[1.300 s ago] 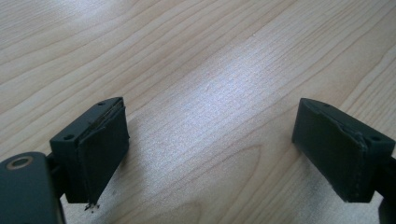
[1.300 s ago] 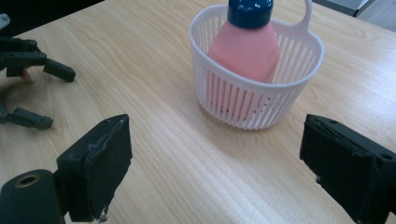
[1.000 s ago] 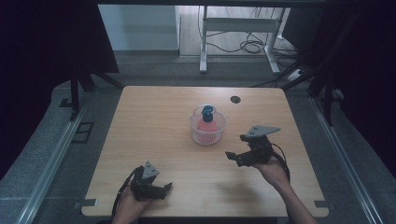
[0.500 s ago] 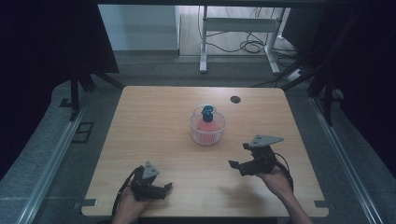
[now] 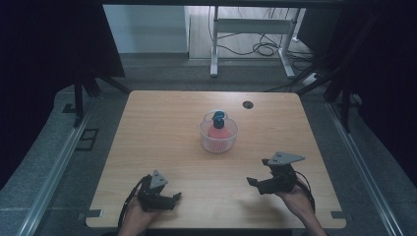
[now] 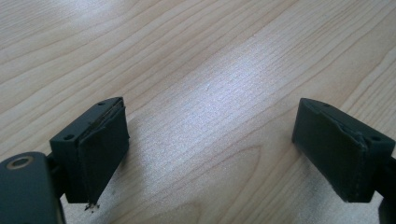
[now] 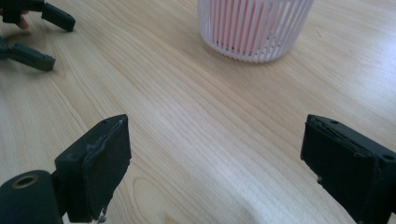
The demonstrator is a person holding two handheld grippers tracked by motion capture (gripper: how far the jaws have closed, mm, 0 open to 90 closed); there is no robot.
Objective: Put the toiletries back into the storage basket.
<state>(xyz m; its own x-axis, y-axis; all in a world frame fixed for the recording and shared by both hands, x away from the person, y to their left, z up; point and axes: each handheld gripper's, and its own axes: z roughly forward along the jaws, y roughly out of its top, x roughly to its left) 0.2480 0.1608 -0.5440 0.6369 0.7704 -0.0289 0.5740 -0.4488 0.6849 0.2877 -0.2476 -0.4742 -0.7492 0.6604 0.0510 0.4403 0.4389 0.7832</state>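
Observation:
A white slatted basket [image 5: 219,136] stands at the middle of the wooden table [image 5: 162,128]. It holds a red object [image 5: 218,132] with a blue piece [image 5: 218,117] on top. The basket [image 7: 254,28] also appears at the top of the right gripper view. My left gripper [image 5: 175,196] rests near the front edge at the left, open, with bare wood between its pads [image 6: 100,149]. My right gripper [image 5: 252,183] is held low over the front right, pointing left, open and empty [image 7: 219,158]. Both stand well apart from the basket.
A dark round hole [image 5: 248,104] sits in the tabletop behind the basket. The left gripper [image 7: 32,35] shows at the top left of the right gripper view. Cables and a white table frame [image 5: 251,29] lie on the floor beyond the table.
My right gripper has drawn back from beside the basket toward the front edge and come lower. The left gripper has stayed put.

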